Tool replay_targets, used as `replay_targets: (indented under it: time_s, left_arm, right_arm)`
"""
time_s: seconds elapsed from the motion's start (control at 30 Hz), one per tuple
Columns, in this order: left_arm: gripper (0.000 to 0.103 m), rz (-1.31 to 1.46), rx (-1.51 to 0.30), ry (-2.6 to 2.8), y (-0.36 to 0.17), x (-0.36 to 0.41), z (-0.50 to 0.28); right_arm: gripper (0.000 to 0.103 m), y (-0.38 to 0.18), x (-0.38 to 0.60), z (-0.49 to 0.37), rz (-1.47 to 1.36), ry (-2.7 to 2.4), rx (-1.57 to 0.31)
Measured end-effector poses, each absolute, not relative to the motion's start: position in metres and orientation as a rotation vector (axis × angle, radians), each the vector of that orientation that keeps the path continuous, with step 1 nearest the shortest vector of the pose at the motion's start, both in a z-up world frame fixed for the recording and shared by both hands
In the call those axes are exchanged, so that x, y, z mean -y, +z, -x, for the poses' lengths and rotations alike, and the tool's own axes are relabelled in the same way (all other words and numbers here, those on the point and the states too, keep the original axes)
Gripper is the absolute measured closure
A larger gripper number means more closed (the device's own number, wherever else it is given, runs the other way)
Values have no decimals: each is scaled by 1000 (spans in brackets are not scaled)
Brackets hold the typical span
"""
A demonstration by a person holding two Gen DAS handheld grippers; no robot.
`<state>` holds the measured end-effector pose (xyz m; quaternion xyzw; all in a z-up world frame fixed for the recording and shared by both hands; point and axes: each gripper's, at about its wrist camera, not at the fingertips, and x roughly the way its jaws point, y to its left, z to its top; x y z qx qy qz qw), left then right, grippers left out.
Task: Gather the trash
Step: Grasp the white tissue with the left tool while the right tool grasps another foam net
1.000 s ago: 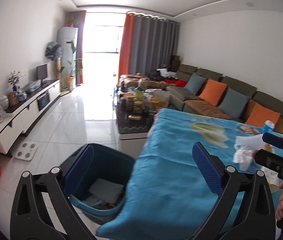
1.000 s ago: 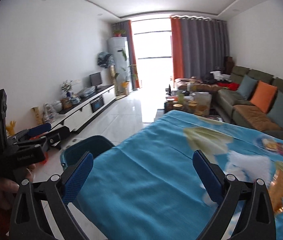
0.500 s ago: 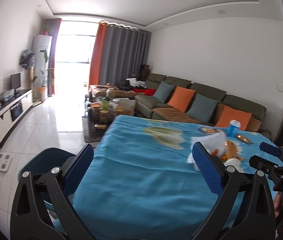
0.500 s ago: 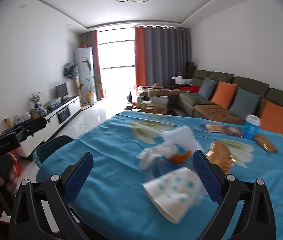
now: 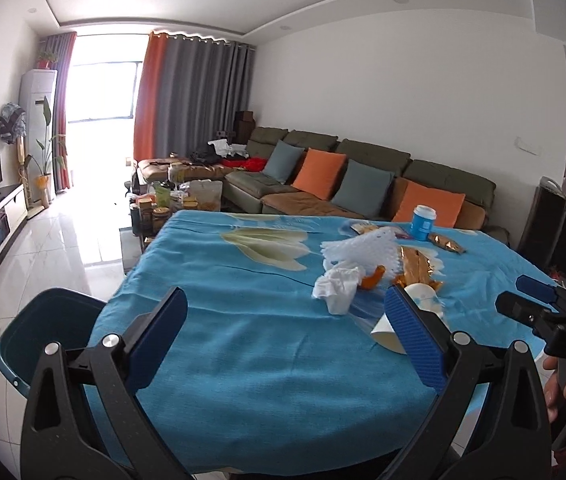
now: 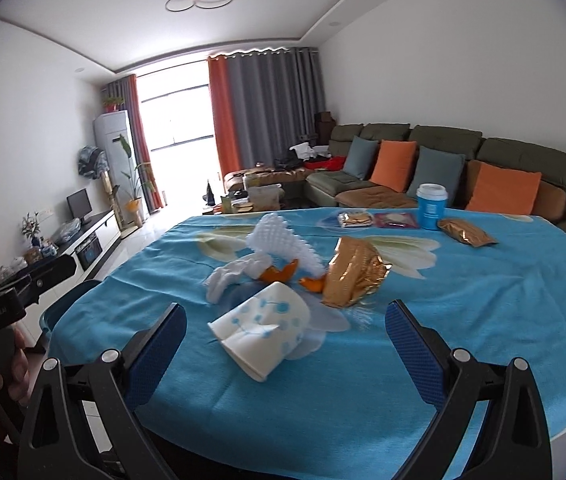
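Both cameras sit low over the near edge of the table [image 5: 243, 360], looking along their own fingers toward the window. The left wrist view hangs further left, with the bin [image 5: 35, 332] at lower left and the right gripper [image 5: 531, 300] at right edge. The right wrist view is close over the paper cup [image 6: 267, 332]. Both share the trash pile and sofa [image 6: 443, 160].

Daylight floods in through the window [image 5: 101, 92], blown out to white, with glare across the floor tiles [image 5: 59, 240]. Room evenly bright, shadows soft. Fisheye bends walls and ceiling; corners vignette black. Slight softness throughout.
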<state>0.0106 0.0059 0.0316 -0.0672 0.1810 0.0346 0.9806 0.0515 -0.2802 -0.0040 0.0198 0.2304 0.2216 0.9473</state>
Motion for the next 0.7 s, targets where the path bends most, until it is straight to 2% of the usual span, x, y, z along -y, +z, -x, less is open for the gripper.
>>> replay_targets:
  time_s: [0.33, 0.7]
  left_arm:
    - [6, 110, -398, 32, 27, 1, -40]
    - [6, 87, -515, -19, 5, 6, -119]
  right_arm:
    - [7, 0, 282, -83, -33, 460, -485]
    - [7, -1, 253, -150, 42, 503, -553]
